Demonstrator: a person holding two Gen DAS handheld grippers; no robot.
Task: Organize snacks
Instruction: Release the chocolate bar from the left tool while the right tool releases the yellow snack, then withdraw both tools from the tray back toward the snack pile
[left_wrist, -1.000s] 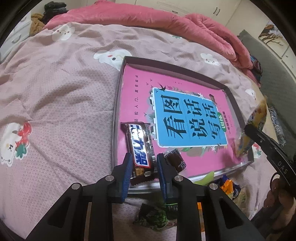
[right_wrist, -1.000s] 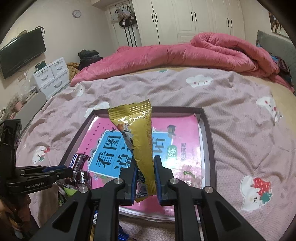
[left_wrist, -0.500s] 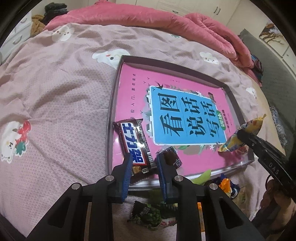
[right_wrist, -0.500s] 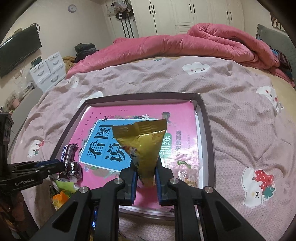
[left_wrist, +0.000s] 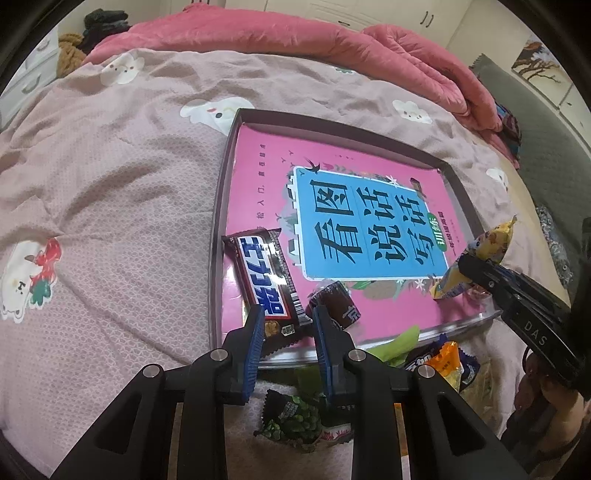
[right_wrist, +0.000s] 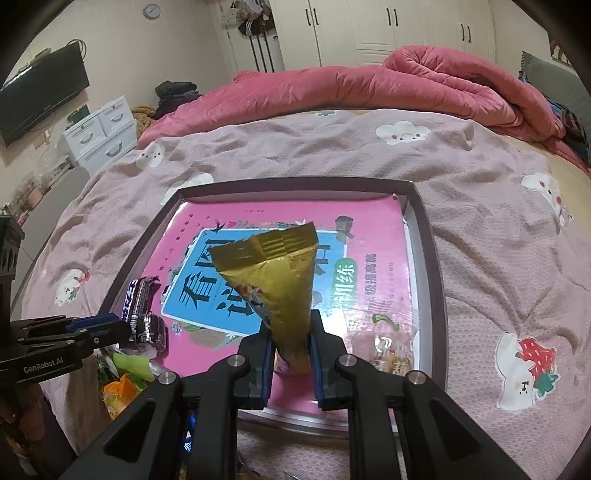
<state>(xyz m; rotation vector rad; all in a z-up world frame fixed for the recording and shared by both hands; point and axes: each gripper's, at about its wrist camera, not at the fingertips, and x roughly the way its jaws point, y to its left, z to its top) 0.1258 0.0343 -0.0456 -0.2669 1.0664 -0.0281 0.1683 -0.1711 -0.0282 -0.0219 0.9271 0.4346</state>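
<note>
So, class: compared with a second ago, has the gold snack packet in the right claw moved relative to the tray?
Yes. The gold packet has tipped forward and sunk, from reaching the tray's far rim to lying over the book.

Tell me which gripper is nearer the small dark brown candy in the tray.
Left. The left gripper, shut on the Snickers bar, has the brown candy right beside its fingers. The right gripper holds the gold packet across the tray.
</note>
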